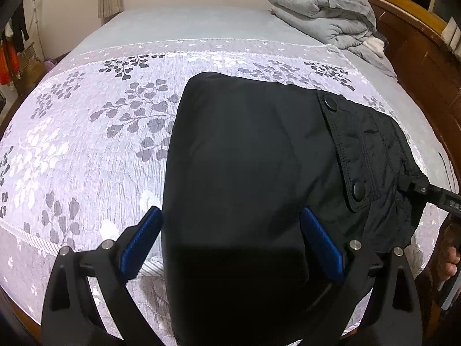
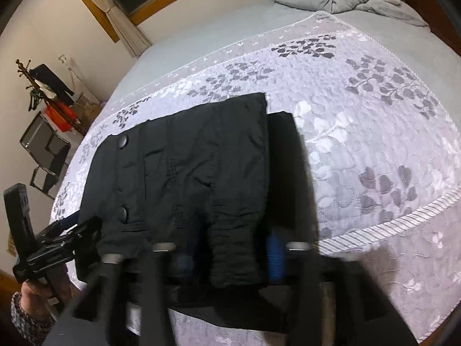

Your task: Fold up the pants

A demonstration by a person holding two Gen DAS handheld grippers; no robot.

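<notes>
At the far left of the right wrist view, a clothes rack (image 2: 43, 86) and a metal chair (image 2: 46, 155) stand against the wall beside the bed (image 2: 201, 37). A white bedspread with grey leaf print (image 1: 86, 132) covers the near part of the bed. In the left wrist view, the left claw (image 1: 230, 216) is spread wide, its blue pads (image 1: 144, 239) on either side of the folded edge of the black pants (image 1: 247, 158) without pinching the cloth. The pants lie folded on the bedspread, toward the near edge of the bed, with a flap carrying two snap buttons (image 1: 358, 191) on their right half. At the right edge of the same view, the right claw (image 1: 415, 186) meets the crumpled waistband corner. The right wrist view is blurred, so its blue pads (image 2: 275, 256) only seem to stand apart with the waistband fabric bunched between them, and I cannot tell whether they grip it. In the far right corner of the bed, a grey duvet (image 1: 322, 8) sits folded in a heap next to the wooden bed frame (image 1: 417, 43).
</notes>
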